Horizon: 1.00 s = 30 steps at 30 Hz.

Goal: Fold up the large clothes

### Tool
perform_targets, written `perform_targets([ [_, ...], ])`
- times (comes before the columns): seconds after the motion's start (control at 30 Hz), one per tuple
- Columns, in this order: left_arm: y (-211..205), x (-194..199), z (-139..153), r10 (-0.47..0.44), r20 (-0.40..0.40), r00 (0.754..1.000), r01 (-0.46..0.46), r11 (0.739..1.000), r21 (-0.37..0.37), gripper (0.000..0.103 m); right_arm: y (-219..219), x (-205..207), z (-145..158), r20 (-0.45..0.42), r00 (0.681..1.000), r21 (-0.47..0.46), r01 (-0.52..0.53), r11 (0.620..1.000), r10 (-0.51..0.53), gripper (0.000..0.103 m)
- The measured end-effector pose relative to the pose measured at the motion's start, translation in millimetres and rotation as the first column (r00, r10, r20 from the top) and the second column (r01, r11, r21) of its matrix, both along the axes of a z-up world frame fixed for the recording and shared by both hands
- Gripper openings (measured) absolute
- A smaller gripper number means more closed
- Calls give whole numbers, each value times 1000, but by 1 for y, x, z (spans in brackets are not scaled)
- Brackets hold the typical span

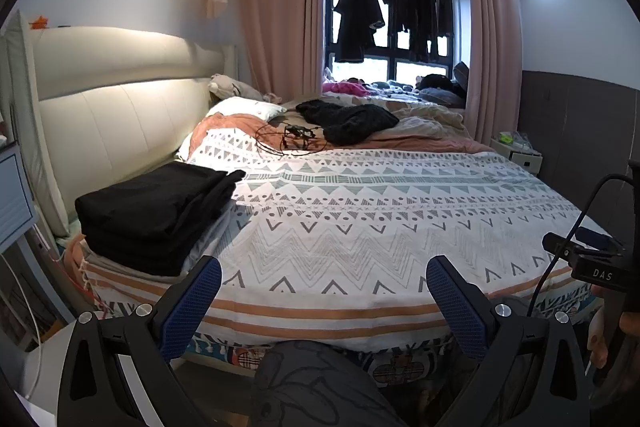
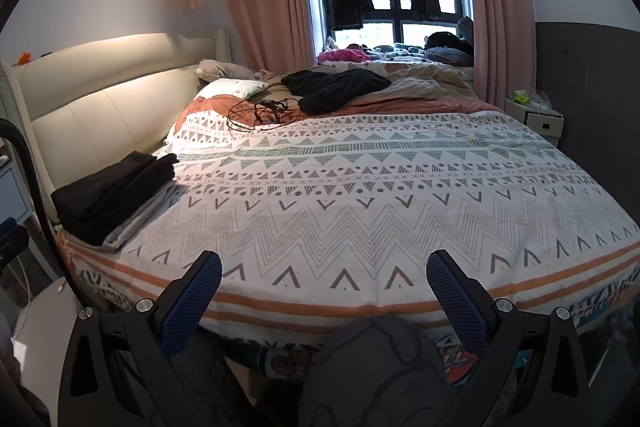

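Observation:
A stack of folded black clothes [image 1: 156,211] lies on the bed's near left corner, on a folded grey piece; it also shows in the right wrist view [image 2: 110,195]. A crumpled black knit garment [image 1: 346,119] lies at the far side of the bed [image 2: 334,89]. My left gripper [image 1: 324,287] is open and empty, held above the bed's front edge. My right gripper [image 2: 324,287] is open and empty, also above the front edge. The right gripper's body shows at the right edge of the left wrist view [image 1: 592,259].
The bed carries a patterned white blanket [image 1: 380,219]. Black cables [image 1: 288,141] lie near the pillows [image 1: 244,107]. A padded headboard [image 1: 112,99] is at left, a nightstand [image 1: 518,151] at far right. Dark clothes [image 1: 400,15] hang at the window. The person's knee [image 1: 316,383] is below.

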<state>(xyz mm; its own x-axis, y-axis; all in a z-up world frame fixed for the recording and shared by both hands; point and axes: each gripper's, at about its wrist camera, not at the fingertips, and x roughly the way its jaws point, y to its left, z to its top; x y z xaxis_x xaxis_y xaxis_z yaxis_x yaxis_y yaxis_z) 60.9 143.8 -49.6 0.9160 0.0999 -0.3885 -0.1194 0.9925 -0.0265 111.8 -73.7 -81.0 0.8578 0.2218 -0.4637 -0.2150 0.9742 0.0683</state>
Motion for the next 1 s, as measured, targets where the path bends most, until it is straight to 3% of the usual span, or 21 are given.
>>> perform_targets([
  [1.0,2,-2,-2,16,-3,1000,-16,1000,-27,103,-1,-1,-4,-11,1000,13,2,1000,-2,102],
])
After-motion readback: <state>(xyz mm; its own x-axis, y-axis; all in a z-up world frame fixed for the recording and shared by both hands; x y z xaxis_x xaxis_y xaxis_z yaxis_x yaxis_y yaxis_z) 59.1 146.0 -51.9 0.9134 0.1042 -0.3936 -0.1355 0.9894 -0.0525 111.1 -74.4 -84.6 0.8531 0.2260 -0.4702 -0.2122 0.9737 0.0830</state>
